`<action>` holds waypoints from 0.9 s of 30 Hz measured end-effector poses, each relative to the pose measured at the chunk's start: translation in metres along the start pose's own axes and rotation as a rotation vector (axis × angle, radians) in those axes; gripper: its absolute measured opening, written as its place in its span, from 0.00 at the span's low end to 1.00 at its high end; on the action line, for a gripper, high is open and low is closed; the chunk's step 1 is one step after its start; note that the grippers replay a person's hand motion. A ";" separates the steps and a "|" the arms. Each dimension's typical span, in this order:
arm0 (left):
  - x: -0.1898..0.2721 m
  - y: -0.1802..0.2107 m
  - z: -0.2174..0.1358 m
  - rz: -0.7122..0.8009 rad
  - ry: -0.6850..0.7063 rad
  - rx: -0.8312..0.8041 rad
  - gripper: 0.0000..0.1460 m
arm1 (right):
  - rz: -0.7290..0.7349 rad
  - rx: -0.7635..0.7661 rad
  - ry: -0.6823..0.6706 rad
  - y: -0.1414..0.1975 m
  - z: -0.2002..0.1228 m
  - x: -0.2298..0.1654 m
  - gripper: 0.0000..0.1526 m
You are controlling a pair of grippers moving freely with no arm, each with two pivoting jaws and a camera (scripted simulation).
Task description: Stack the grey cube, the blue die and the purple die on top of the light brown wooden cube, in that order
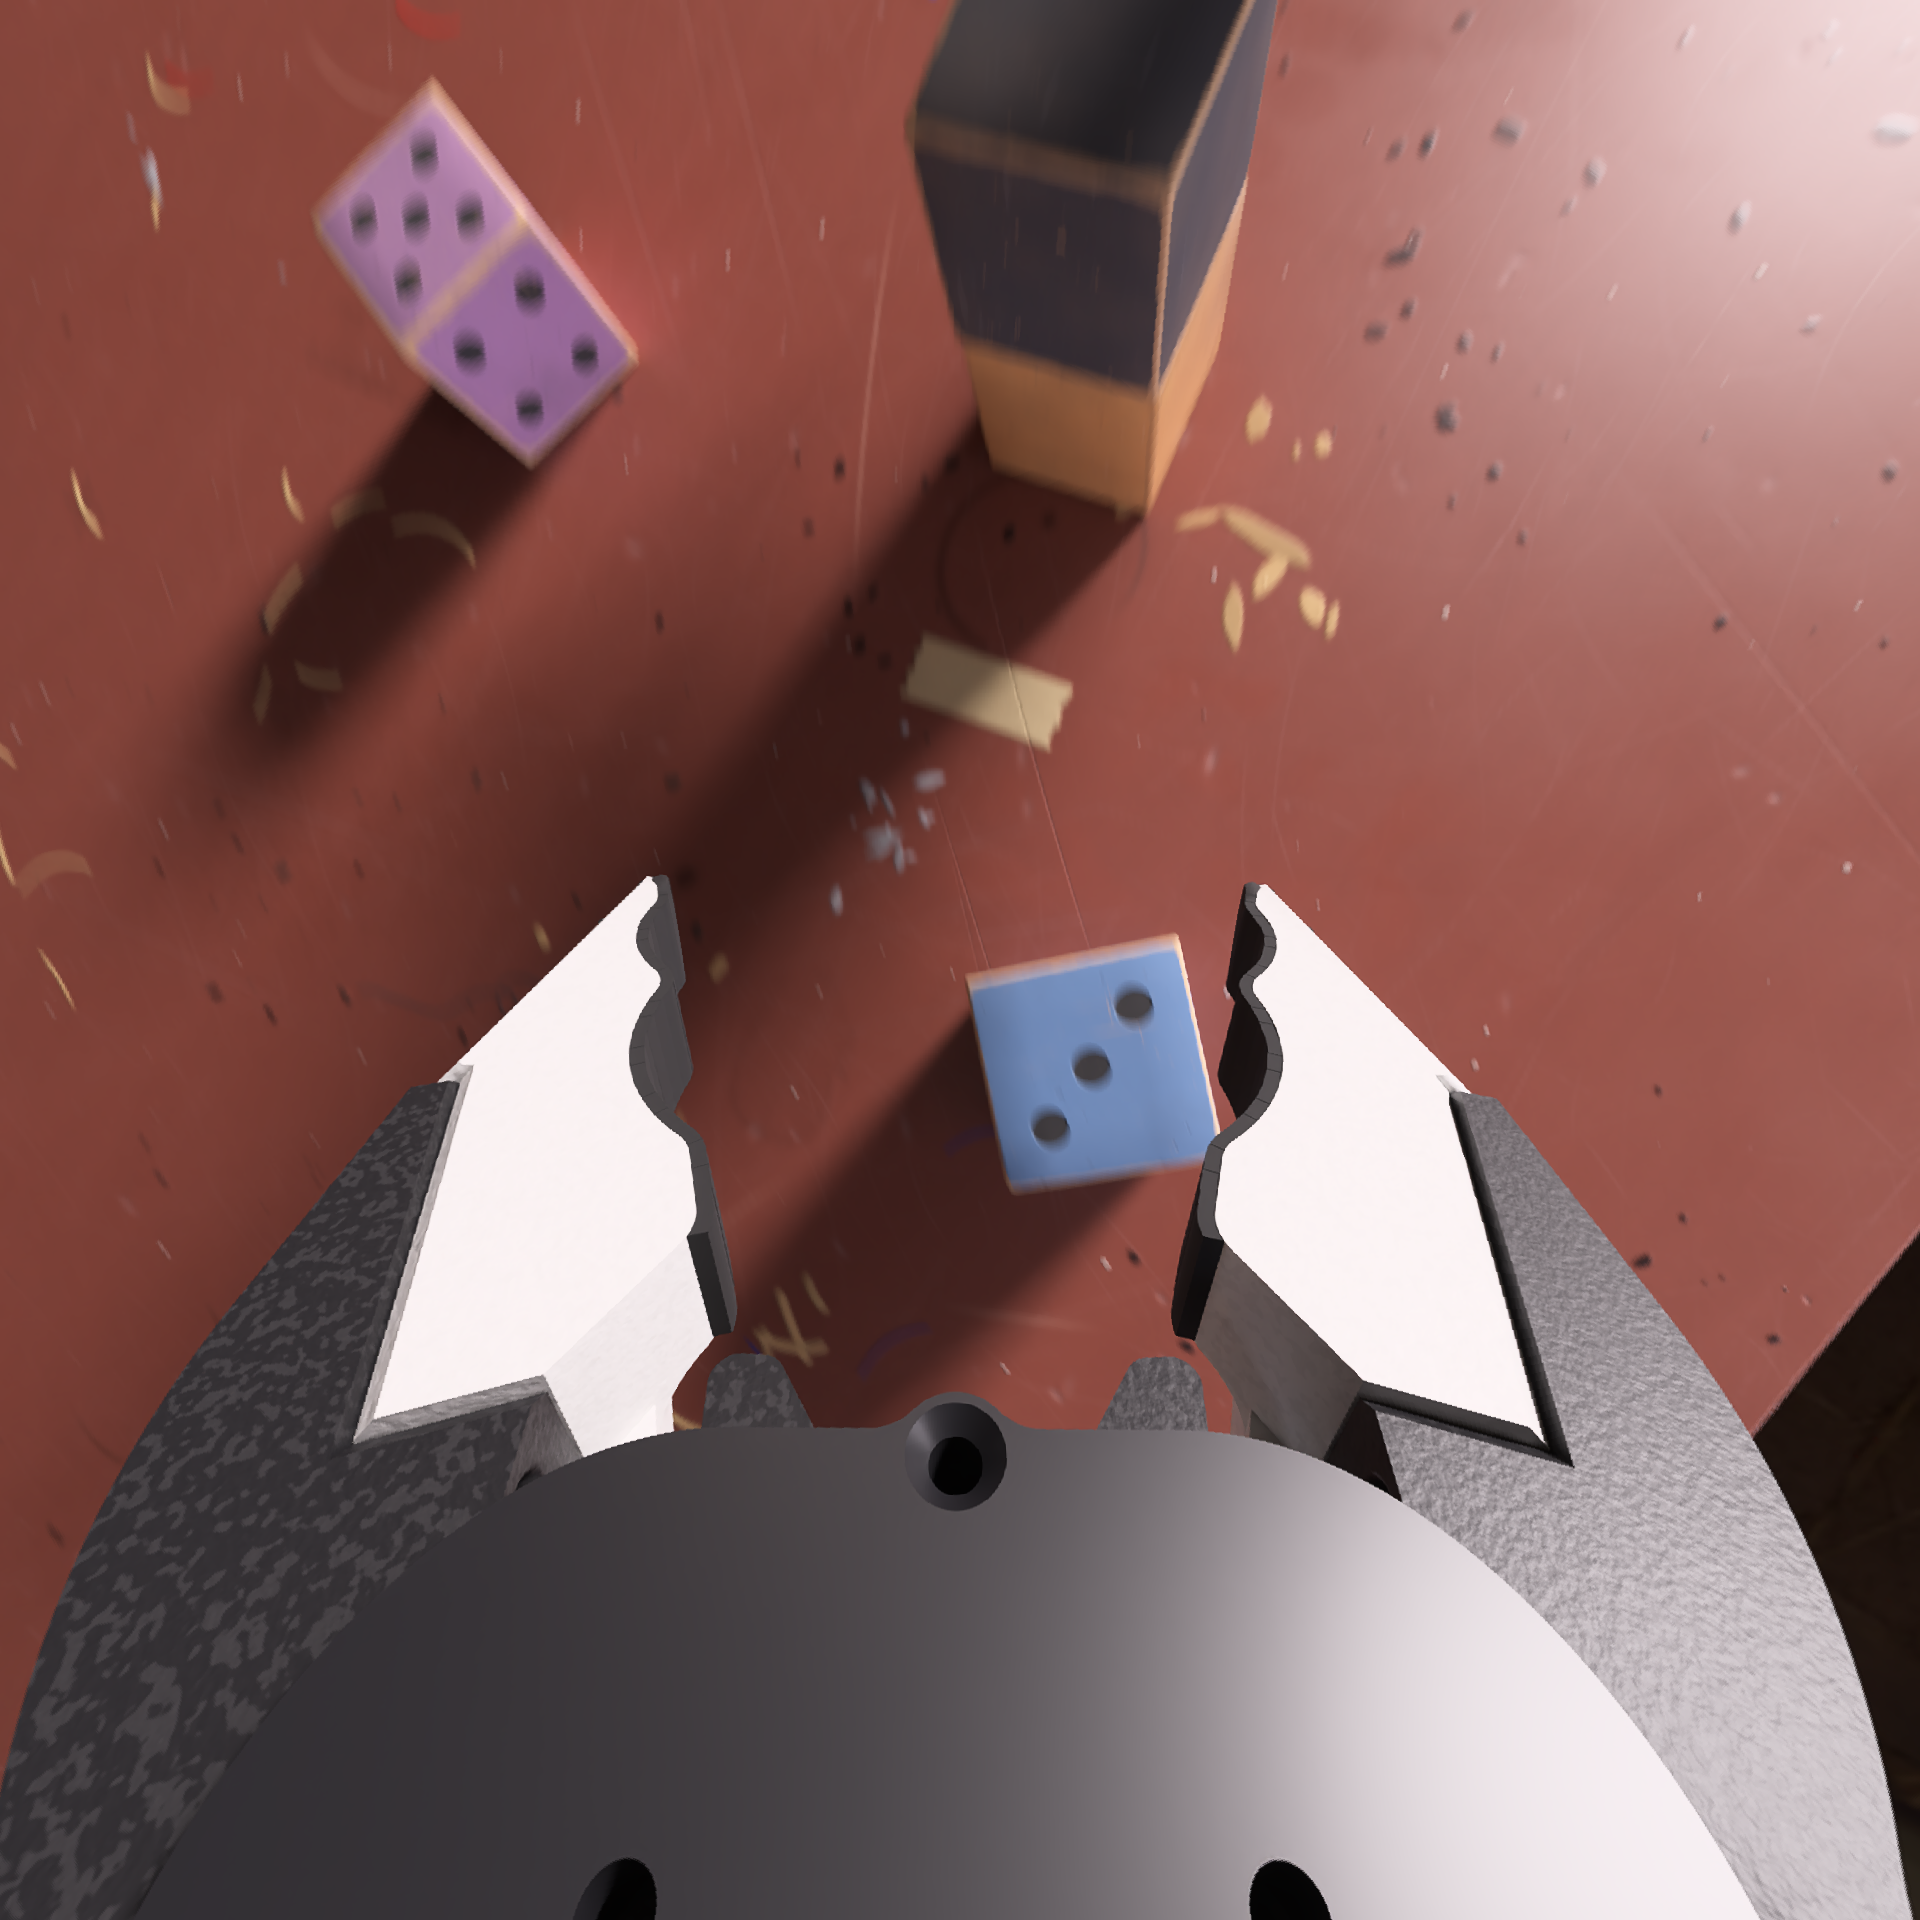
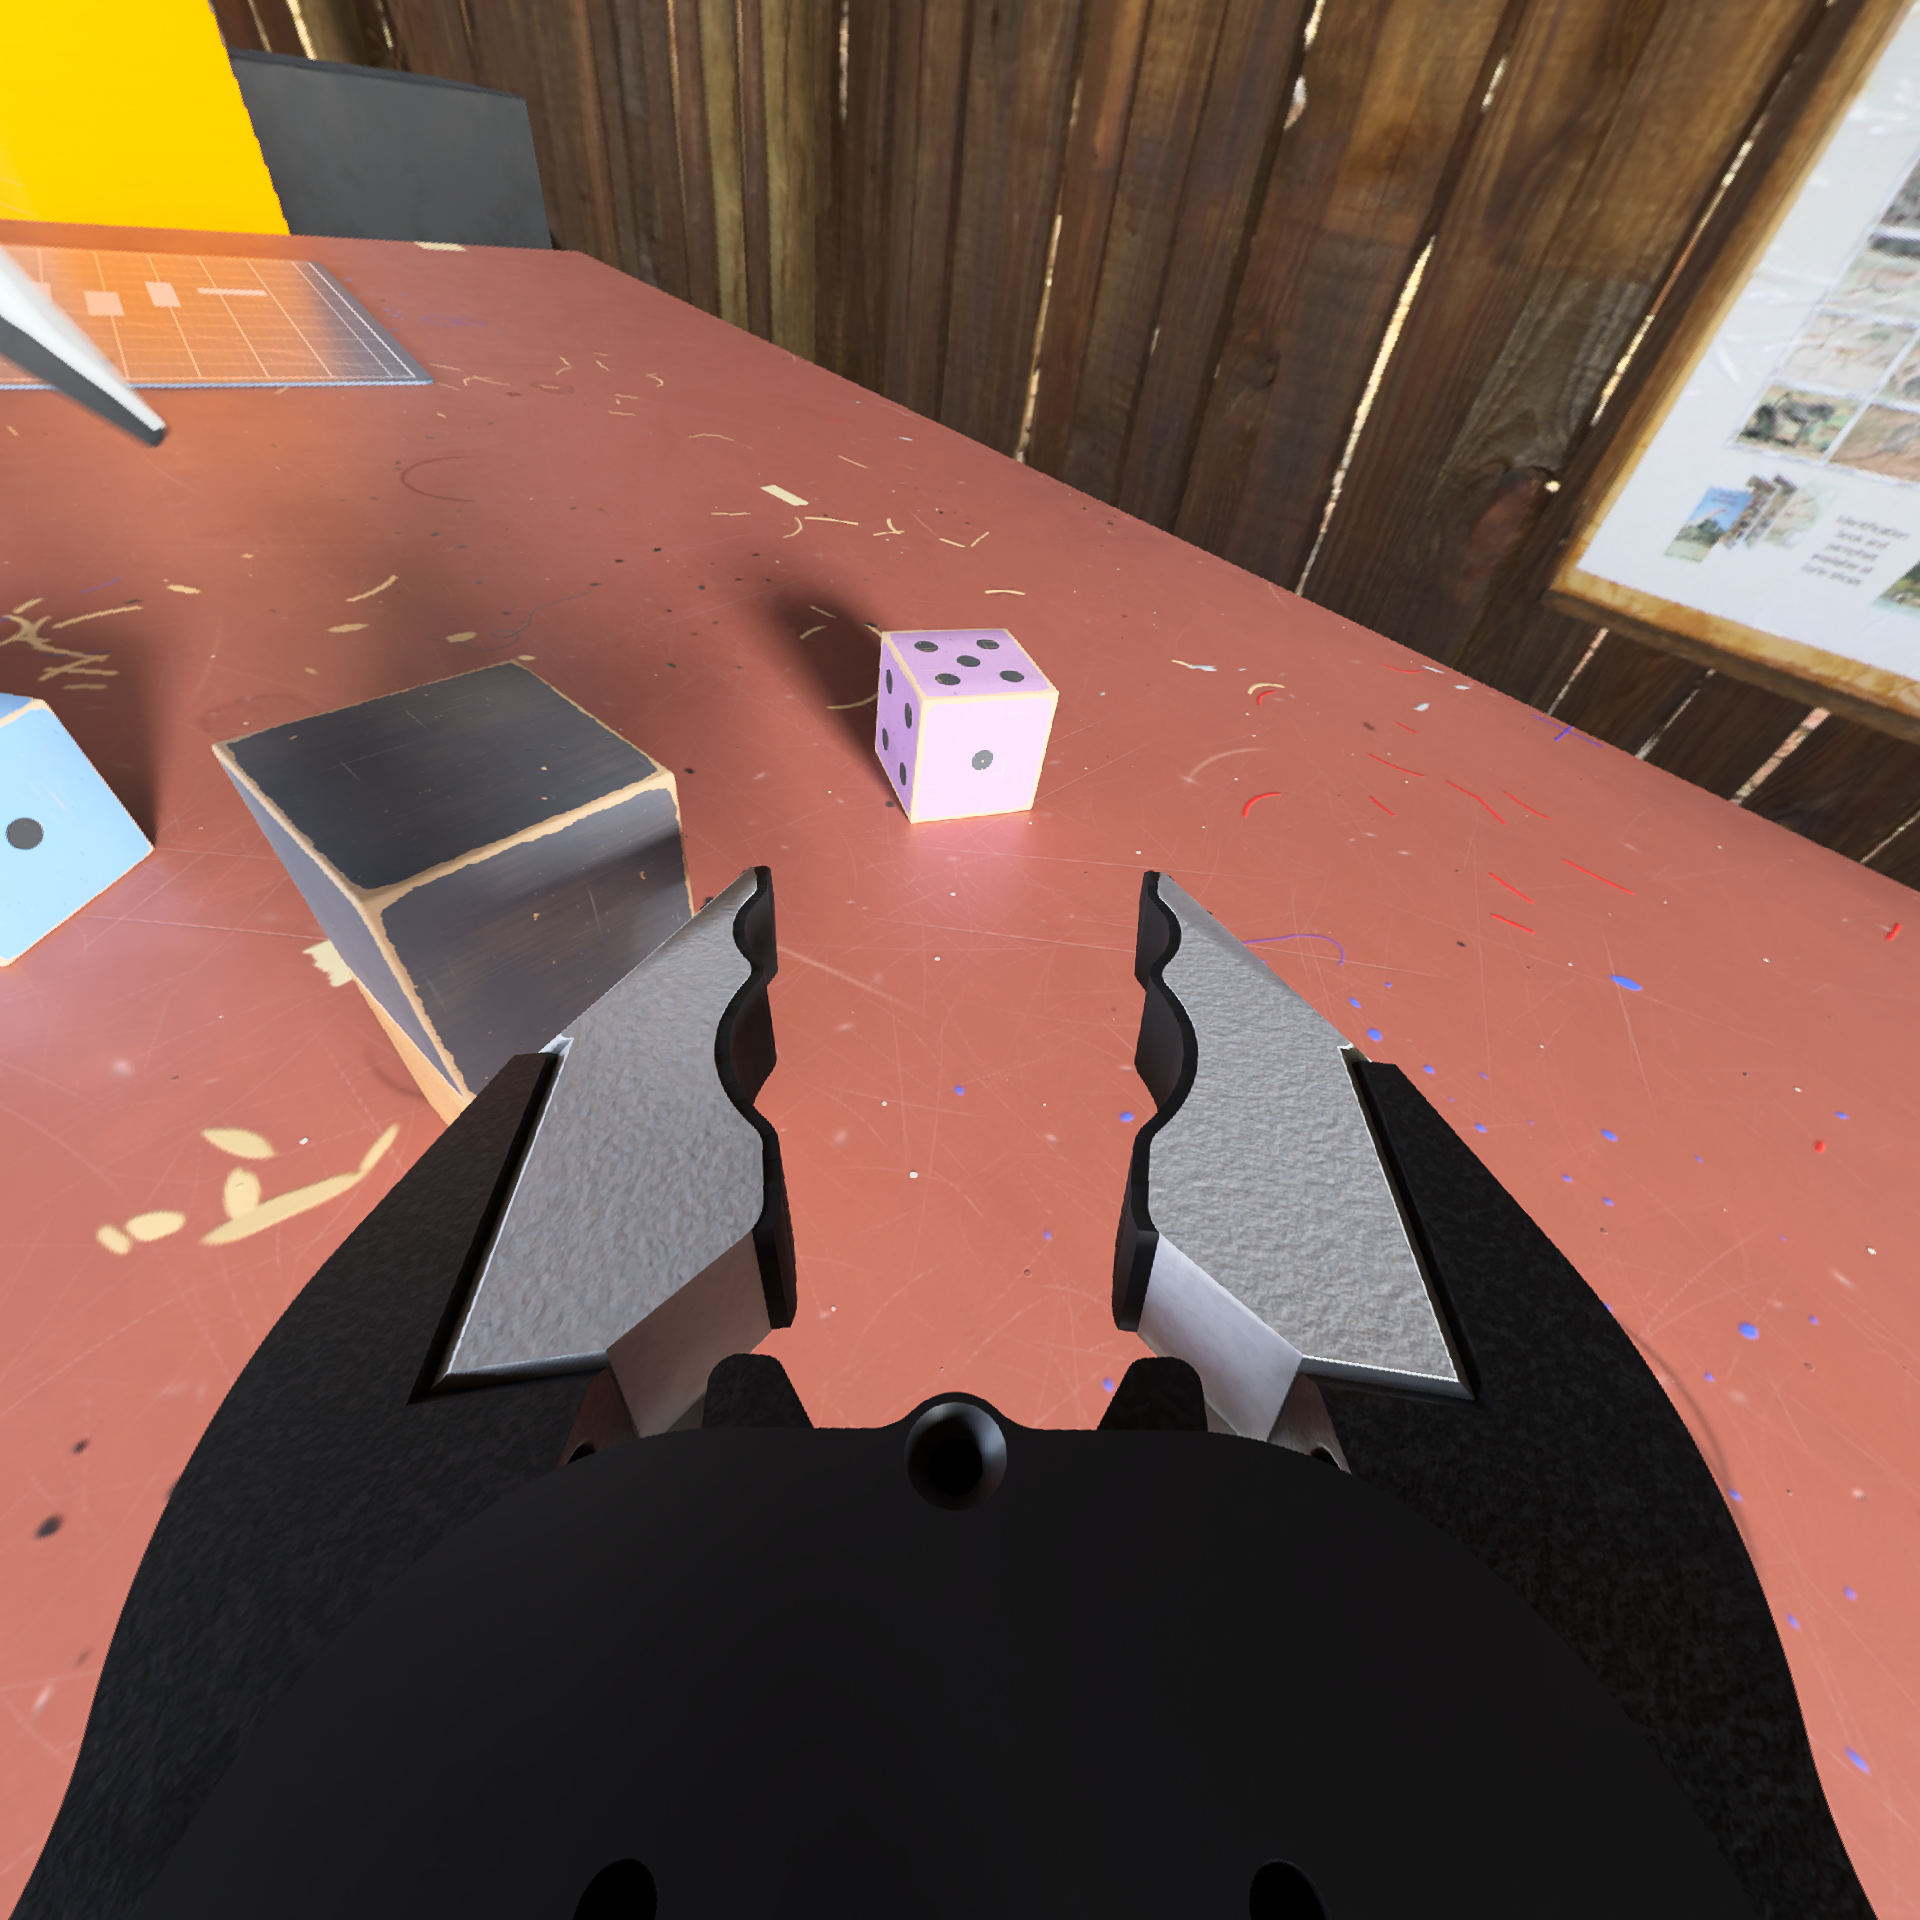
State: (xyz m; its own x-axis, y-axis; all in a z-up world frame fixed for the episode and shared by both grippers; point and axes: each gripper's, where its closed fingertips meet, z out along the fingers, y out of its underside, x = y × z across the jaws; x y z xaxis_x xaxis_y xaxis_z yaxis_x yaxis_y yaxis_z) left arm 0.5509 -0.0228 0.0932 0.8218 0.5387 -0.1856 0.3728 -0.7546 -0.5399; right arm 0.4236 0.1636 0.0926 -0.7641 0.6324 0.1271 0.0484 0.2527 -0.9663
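The blue die [image 1: 1091,1065] lies on the speckled red table [image 1: 1558,727] by a plank wall [image 2: 1039,208], both grippers spread.

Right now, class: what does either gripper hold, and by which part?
Nothing. The left gripper is open above the blue die; the right gripper is open and empty.

left gripper [image 1: 956,904] over blue die [image 1: 1091,1065], jaws spread.
blue die lies on the red table [image 1: 1558,727], three pips up, close to the right-hand finger [image 1: 1320,1101]. grey cube [image 1: 1081,208] sits atop the light brown wooden cube [image 1: 1070,431] beyond; purple die [image 1: 473,275] well apart, upper left.
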 end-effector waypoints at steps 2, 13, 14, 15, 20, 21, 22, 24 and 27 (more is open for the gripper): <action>0.006 0.027 -0.004 -0.070 -0.027 -0.011 0.72 | -0.013 0.000 0.001 -0.001 0.000 -0.002 0.46; 0.034 0.074 0.027 -0.332 0.086 -0.016 0.65 | -0.002 0.006 0.019 0.000 -0.002 0.002 0.46; 0.037 0.073 0.029 -0.329 0.108 -0.020 0.53 | 0.000 0.008 0.020 -0.001 -0.002 0.003 0.46; 0.037 0.071 0.031 -0.323 0.112 -0.023 0.42 | 0.002 0.009 0.020 -0.001 -0.003 0.003 0.46; 0.025 0.042 0.026 -0.271 0.142 0.047 0.42 | -0.003 0.007 0.014 -0.001 -0.002 0.002 0.46; 0.022 0.030 0.023 -0.249 0.154 0.074 0.42 | -0.006 0.006 0.013 -0.001 -0.001 0.002 0.46; 0.018 0.018 0.020 -0.216 0.163 0.098 0.42 | -0.009 0.005 0.013 -0.001 -0.001 0.002 0.46; 0.012 -0.009 0.014 -0.121 0.177 0.129 0.42 | -0.013 0.004 0.015 -0.001 -0.001 0.002 0.46; 0.012 -0.048 0.010 0.070 0.225 0.152 0.42 | -0.009 0.006 0.021 -0.001 -0.002 0.004 0.45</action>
State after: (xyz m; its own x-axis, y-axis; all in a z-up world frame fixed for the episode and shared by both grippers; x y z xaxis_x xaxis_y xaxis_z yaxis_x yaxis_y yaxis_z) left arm 0.5385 0.0231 0.1087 0.9245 0.3780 -0.0487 0.2570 -0.7127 -0.6527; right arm 0.4215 0.1676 0.0949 -0.7511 0.6450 0.1407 0.0376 0.2546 -0.9663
